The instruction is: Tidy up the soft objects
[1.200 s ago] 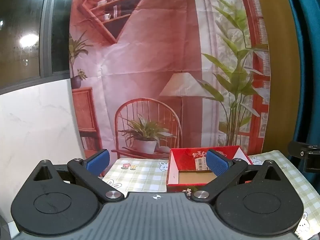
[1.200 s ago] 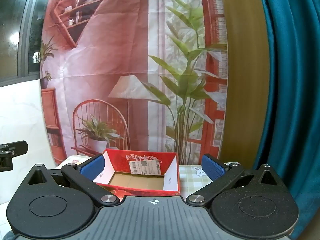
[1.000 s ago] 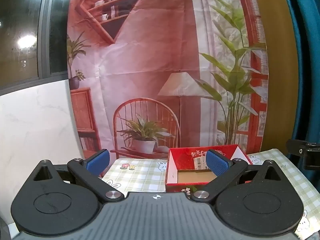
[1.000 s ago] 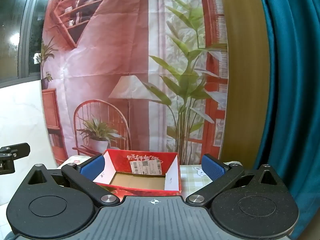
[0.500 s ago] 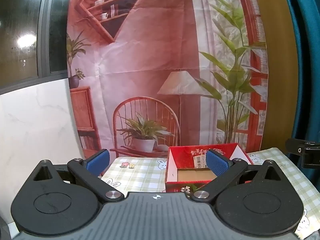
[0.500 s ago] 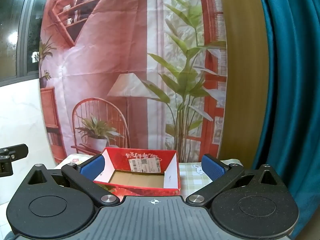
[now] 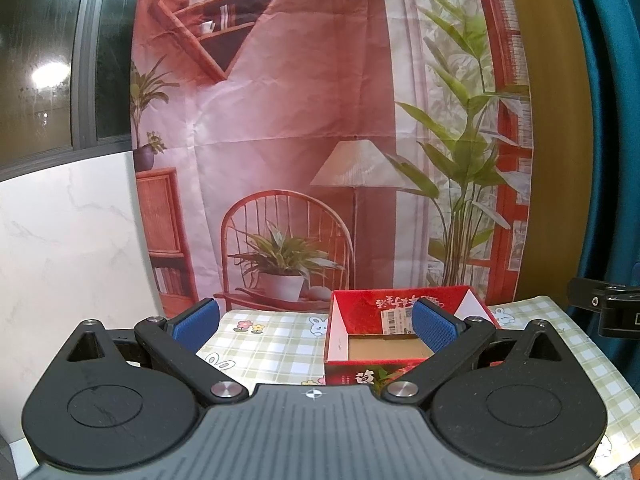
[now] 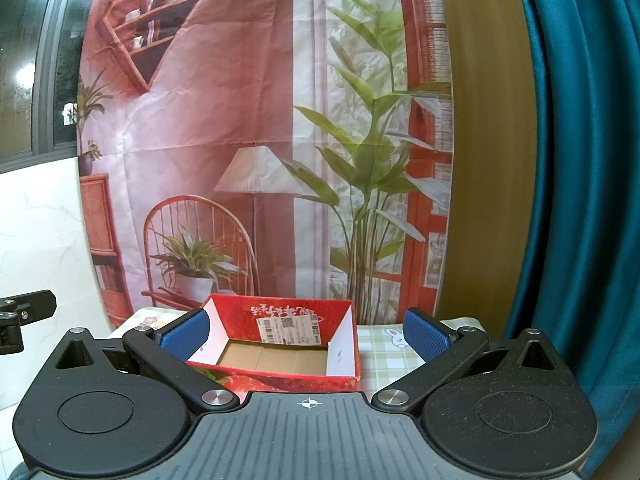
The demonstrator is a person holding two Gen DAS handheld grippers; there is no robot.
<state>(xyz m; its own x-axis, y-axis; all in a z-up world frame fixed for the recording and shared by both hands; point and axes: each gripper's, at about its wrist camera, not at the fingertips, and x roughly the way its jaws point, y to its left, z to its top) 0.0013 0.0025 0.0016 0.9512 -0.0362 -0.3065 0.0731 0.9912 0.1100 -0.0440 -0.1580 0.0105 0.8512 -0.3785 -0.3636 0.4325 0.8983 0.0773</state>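
Sitting ahead of spread jaws: red box (image 8: 280, 354).

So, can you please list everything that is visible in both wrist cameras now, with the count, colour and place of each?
cardboard box: one, red outside, brown floor, open top with nothing inside, on the tablecloth ahead of both grippers
shipping label: one, white, on the box's inner far wall
tablecloth: one, green and white check with bunny prints, covers the table
backdrop: one, reddish printed room scene, hangs behind the table
curtain: one, teal, at the right
wall panel: one, white marble look, at the left
left gripper: one, black with blue fingers, open
right gripper: one, black with blue fingers, open
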